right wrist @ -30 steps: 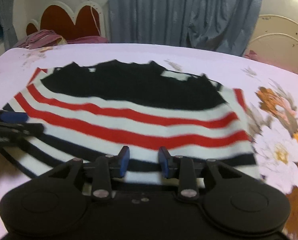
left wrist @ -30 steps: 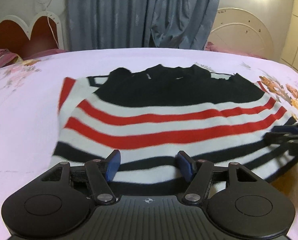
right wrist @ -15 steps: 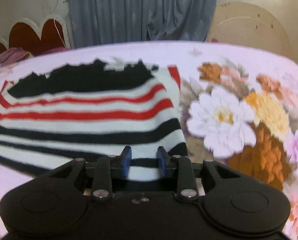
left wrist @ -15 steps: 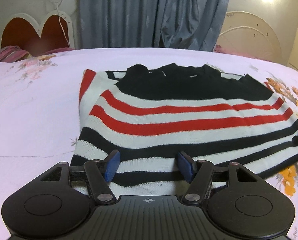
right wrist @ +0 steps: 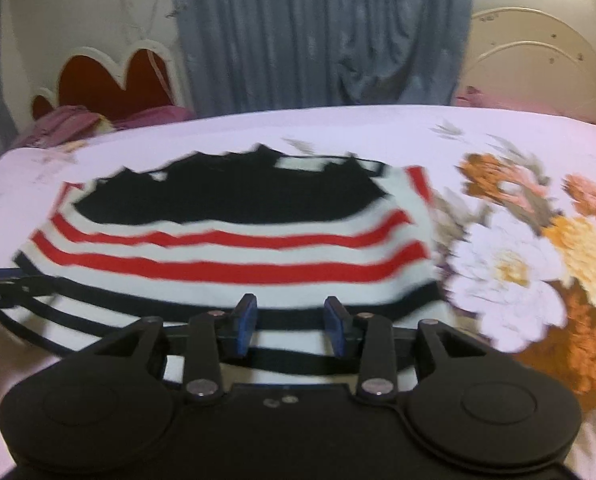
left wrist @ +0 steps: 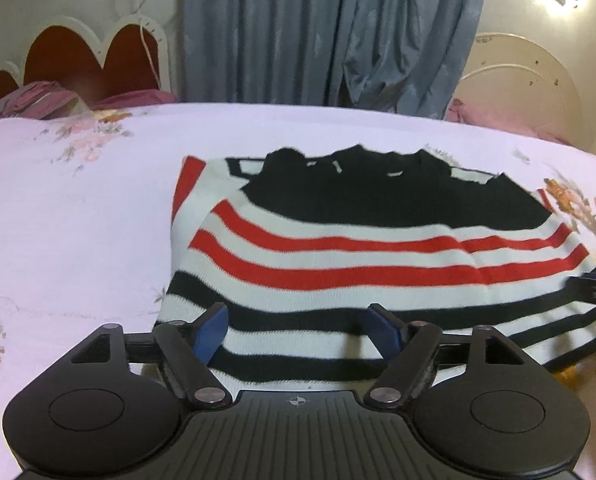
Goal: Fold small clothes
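Note:
A small sweater [left wrist: 357, 248] with a black top and red, white and black stripes lies flat on the bed; it also shows in the right wrist view [right wrist: 234, 240]. My left gripper [left wrist: 299, 330] is open and empty, its blue fingertips [left wrist: 212, 328] over the near left hem. My right gripper [right wrist: 292, 322] is open and empty over the near right hem, and it shows at the right edge of the left wrist view [left wrist: 595, 286]. The left gripper shows at the left edge of the right wrist view [right wrist: 2, 284].
The bed has a lilac sheet [left wrist: 70, 220] with large orange and white flowers [right wrist: 529, 248] on the right. A red heart-shaped headboard [left wrist: 86, 68], purple bedding [left wrist: 42, 100], grey curtains [left wrist: 329, 32] and a cream round headboard [left wrist: 525, 84] stand behind.
Both grippers have shifted sideways over the sweater's near hem; the right gripper has opened wider. The right view swung right, then back toward the sweater. The sweater has stayed flat.

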Demonstrator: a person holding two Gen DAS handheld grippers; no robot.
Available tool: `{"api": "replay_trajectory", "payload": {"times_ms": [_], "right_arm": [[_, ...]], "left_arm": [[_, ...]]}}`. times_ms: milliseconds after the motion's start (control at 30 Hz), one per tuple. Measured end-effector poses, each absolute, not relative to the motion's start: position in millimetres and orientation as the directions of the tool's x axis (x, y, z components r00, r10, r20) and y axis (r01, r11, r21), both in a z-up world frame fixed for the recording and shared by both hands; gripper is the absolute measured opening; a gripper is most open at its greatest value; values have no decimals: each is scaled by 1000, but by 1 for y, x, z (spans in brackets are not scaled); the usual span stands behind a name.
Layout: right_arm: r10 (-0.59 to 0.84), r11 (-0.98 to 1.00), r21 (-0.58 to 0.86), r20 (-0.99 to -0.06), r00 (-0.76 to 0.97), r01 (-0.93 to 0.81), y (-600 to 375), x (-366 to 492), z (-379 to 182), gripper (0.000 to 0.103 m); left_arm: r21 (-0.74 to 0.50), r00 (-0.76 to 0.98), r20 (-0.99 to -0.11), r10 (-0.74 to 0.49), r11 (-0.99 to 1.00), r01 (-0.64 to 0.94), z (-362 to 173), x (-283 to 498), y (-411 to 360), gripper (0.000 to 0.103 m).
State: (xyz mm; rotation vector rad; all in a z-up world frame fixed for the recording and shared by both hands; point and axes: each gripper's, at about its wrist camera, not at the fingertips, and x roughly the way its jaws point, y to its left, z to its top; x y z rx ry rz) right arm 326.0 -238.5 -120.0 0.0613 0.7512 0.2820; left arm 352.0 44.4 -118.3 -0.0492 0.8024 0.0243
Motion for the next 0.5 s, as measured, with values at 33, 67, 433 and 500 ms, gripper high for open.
{"api": "replay_trajectory", "payload": {"times_ms": [33,67,433,500], "right_arm": [[290,955,159,-662,691,-249,-229,327,-119,39],[307,950,165,-659,687,-266,-221,329,-118,39],[275,951,96,-703,656,-295,-153,355,-138,39],[267,952,87,-701,661,-293,-151,352,-139,40]], "left_arm": [[-29,698,-716,4,999,-35,-118,353,44,76],[-24,698,-716,6,999,-33,-119,354,44,76],[-33,683,-730,-4,999,-30,-135,362,63,77],[-49,678,-735,-14,998,-33,-130,357,65,77]]}}
